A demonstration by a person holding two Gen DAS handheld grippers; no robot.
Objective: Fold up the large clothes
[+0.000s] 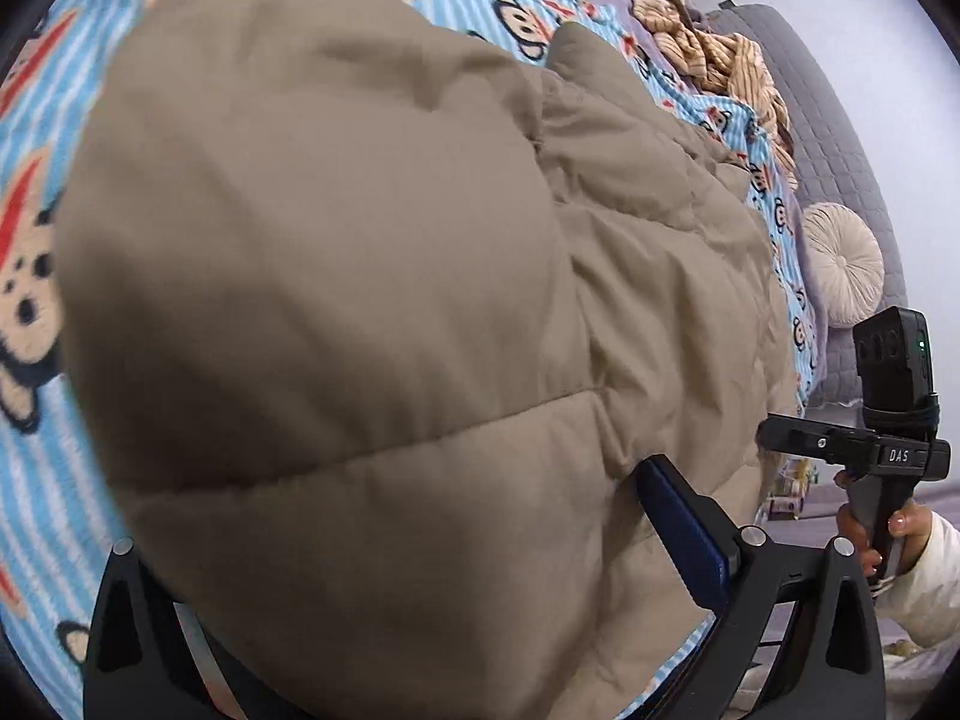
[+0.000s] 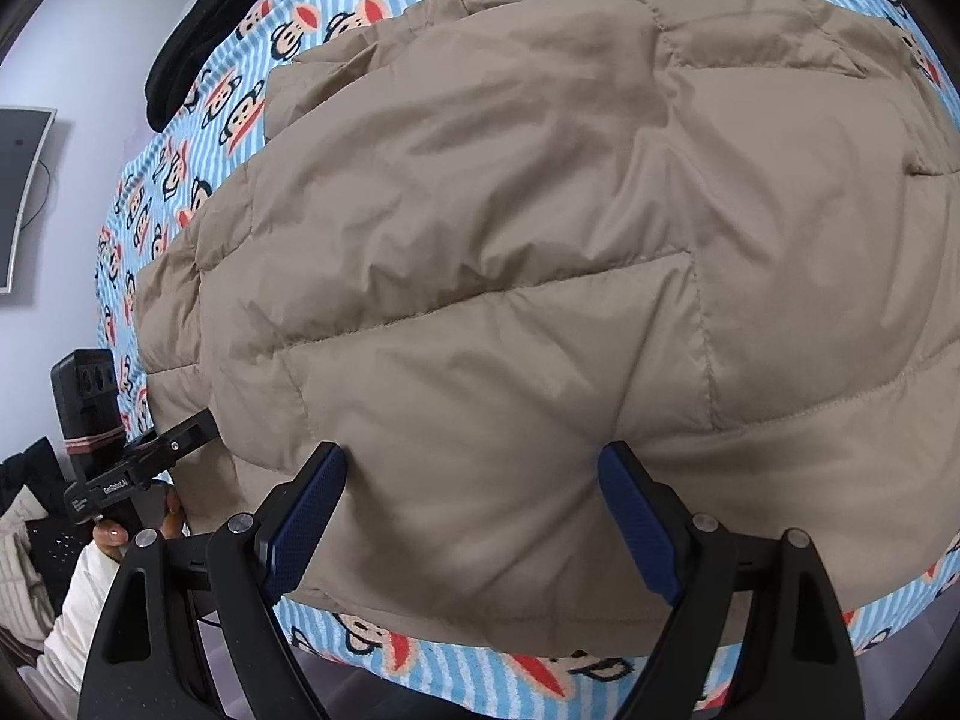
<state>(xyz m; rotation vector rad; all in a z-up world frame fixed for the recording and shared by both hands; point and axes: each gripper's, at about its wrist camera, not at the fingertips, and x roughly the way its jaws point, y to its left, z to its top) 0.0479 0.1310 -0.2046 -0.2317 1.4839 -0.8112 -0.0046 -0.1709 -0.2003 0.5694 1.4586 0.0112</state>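
Observation:
A large tan quilted puffer jacket (image 1: 336,276) lies on a bed covered with a blue striped monkey-print sheet (image 1: 36,450). My left gripper (image 1: 420,540) stands wide around a raised fold of the jacket; only its right blue finger pad (image 1: 684,534) shows, the left one is hidden by fabric. My right gripper (image 2: 471,510) is open with the jacket (image 2: 540,228) hem bulging between its blue pads (image 2: 306,516), near the bed's front edge. The other gripper shows at the right of the left wrist view (image 1: 864,444) and at the left of the right wrist view (image 2: 144,462).
A tan striped garment (image 1: 708,54) is bunched at the head of the bed beside a grey quilted headboard (image 1: 840,120) and a round cushion (image 1: 840,264). A black garment (image 2: 204,30) lies at the bed's far side. A monitor (image 2: 18,192) hangs on the wall.

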